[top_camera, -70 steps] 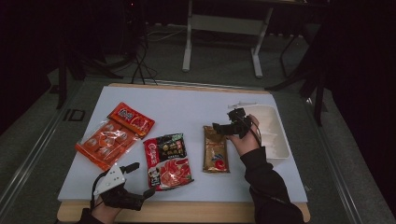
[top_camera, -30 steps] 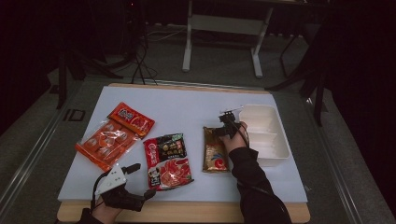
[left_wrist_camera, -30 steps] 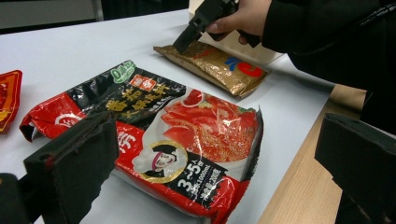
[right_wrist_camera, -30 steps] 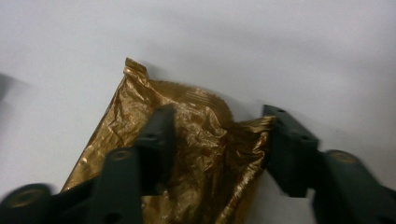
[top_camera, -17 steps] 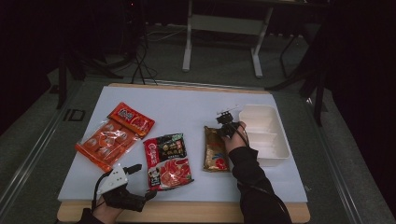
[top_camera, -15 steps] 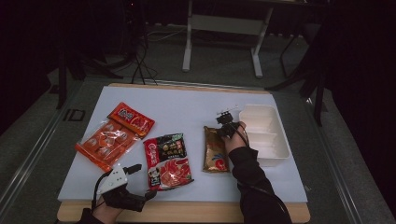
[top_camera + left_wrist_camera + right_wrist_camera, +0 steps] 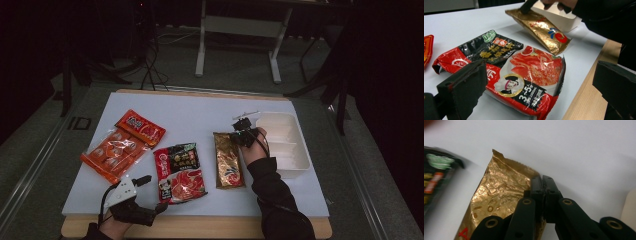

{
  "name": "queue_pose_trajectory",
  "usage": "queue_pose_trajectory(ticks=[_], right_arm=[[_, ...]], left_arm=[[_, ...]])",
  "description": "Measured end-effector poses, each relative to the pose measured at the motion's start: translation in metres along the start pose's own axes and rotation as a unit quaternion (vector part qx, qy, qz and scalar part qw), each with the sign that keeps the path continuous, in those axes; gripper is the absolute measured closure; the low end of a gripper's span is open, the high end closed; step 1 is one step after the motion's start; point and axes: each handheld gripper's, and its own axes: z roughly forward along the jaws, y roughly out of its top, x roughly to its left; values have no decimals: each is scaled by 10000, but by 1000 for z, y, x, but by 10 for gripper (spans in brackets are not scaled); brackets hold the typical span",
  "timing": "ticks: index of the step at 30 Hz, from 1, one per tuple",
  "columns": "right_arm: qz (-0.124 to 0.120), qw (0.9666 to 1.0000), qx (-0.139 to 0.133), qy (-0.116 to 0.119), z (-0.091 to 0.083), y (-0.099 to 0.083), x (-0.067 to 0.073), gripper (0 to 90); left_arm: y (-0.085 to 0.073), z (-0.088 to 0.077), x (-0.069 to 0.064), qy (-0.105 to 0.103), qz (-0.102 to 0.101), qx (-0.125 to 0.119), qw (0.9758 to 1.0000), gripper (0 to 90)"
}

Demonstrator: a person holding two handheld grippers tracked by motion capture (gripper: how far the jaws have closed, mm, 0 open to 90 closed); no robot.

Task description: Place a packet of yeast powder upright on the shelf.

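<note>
**Gold bag pinched at its corner**

The right gripper (image 7: 543,182) has its jaws squeezed tight on the top corner of the gold bag (image 7: 228,160). The rest of the bag hangs below the jaws onto the bench (image 7: 200,112). A white tray (image 7: 285,142) sits just beside them. The left gripper (image 7: 145,192) rests with its jaws wide apart, a red soup packet (image 7: 506,72) lying just ahead of them.

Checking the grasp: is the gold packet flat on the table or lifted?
Lifted at one end: right gripper pinches the gold packet's corner.
</note>
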Motion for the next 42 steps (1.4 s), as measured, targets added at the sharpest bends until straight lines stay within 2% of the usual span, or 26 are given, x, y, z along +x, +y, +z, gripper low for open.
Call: queue_pose_trajectory(ticks=[2,3,9,14,20,24,25,28,30,34,37,39,42], right_arm=[[-16,10000,-54,28,-4,1,2,885],[-69,9998,-172,87,-13,3,7,884],[-328,9978,-518,259,-39,5,20,885],[-518,9958,-710,269,-51,5,27,885],[-675,9913,-982,552,-70,0,35,885],[-777,9872,-1107,846,-84,0,44,885],[-869,9865,-1120,818,-87,0,47,886],[-956,9835,-1192,969,-96,0,52,886],[-992,9814,-1239,1080,-102,0,55,887],[-1131,9772,-1398,1129,-113,2,58,887],[-1162,9762,-1435,1135,-117,4,58,887],[-1098,9739,-1606,1168,-127,9,53,887],[-1039,9729,-1723,1139,-136,15,46,886]], left_arm=[[0,0,0,0,5,2,10000,0],[0,0,0,3,-5,-18,10000,1],[0,0,0,15,-2,-14,10000,0],[0,0,0,8,6,24,10000,1],[0,1,-1,9,-2,25,10000,1],[0,2,-1,6,28,65,10000,0],[0,2,-1,8,33,65,10000,0],[0,2,-2,-1,31,77,10000,0],[0,2,-1,-2,26,67,10000,0],[0,2,-1,3,23,71,10000,0],[0,2,-1,11,15,55,10000,0],[0,2,0,6,26,81,10000,0],[0,2,0,4,-6,51,10000,0]])
